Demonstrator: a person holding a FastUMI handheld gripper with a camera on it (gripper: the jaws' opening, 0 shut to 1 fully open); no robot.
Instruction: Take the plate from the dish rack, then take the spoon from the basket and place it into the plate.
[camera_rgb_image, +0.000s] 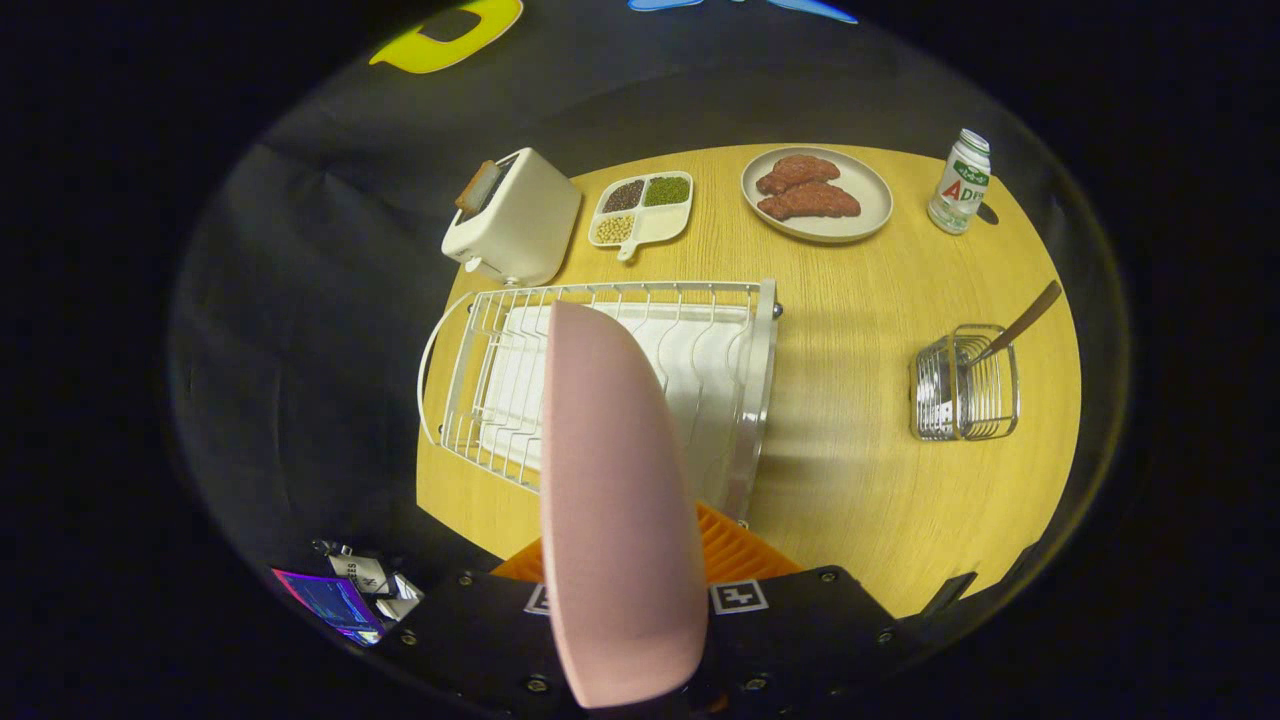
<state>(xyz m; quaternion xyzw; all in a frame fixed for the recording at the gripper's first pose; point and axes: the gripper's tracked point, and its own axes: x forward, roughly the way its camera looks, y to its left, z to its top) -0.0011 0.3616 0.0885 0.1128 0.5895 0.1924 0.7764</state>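
Plate up and clear of the rack, pinched in the hand-held gripper!

From the gripper's own camera: the hand-held gripper (630, 640) clamps the pink plate (615, 500) on edge between its orange fingers (735, 550), above the white dish rack (600, 375) just ahead. Off to the right on the wooden surface (850, 400), the wire basket (965, 385) holds the spoon (1015, 325), handle leaning out. Beyond the rack: a toaster (515, 215), a divided dish of beans (642, 207), a plate of meat (815, 193) and a bottle (960, 182).

The plate (615, 510) stands edge-on between the jaws, above the dish rack (600, 385) at the counter's (850, 440) left edge. The basket (965, 385) holds the spoon (1015, 325) near the right edge.
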